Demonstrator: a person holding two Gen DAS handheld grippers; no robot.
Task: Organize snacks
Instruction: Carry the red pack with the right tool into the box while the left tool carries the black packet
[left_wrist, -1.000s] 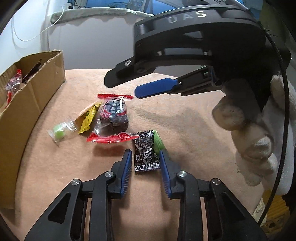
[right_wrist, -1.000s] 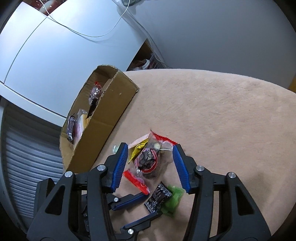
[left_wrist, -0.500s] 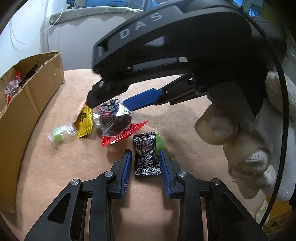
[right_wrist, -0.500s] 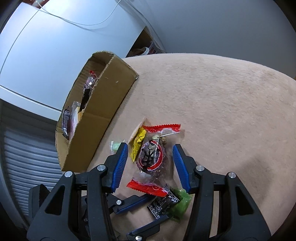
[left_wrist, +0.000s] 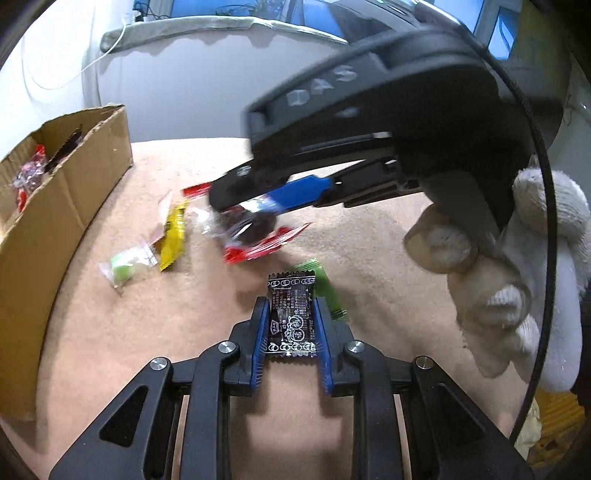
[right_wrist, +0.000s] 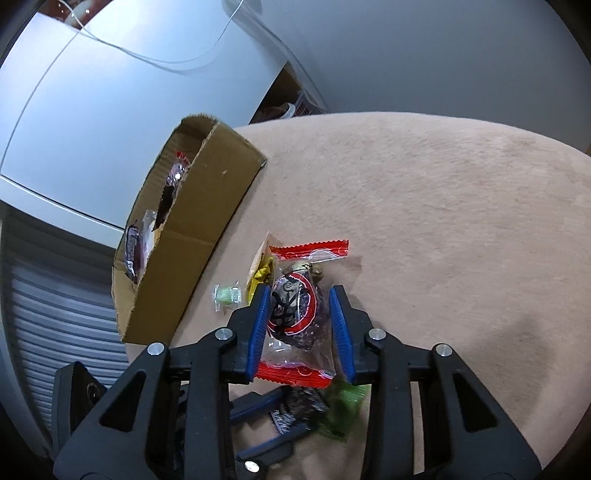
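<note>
My left gripper (left_wrist: 290, 325) is shut on a black candy packet (left_wrist: 291, 325) low over the tan cloth. A green packet (left_wrist: 325, 288) lies just right of it. My right gripper (right_wrist: 301, 317) straddles a clear red-ended snack bag (right_wrist: 295, 310), its blue pads close on both sides but with small gaps. In the left wrist view the right gripper (left_wrist: 258, 210) hangs over that bag (left_wrist: 255, 236), blurred. A yellow packet (left_wrist: 173, 236) and a pale green candy (left_wrist: 125, 267) lie to the left.
An open cardboard box (left_wrist: 66, 206) with several snacks inside stands at the left edge of the cloth; it also shows in the right wrist view (right_wrist: 192, 229). A white cabinet (left_wrist: 177, 88) stands behind. A gloved hand (left_wrist: 491, 295) holds the right gripper.
My left gripper has closed on the black packet. My right gripper has moved down over the red-ended bag and narrowed around it; the bag has shifted slightly.
</note>
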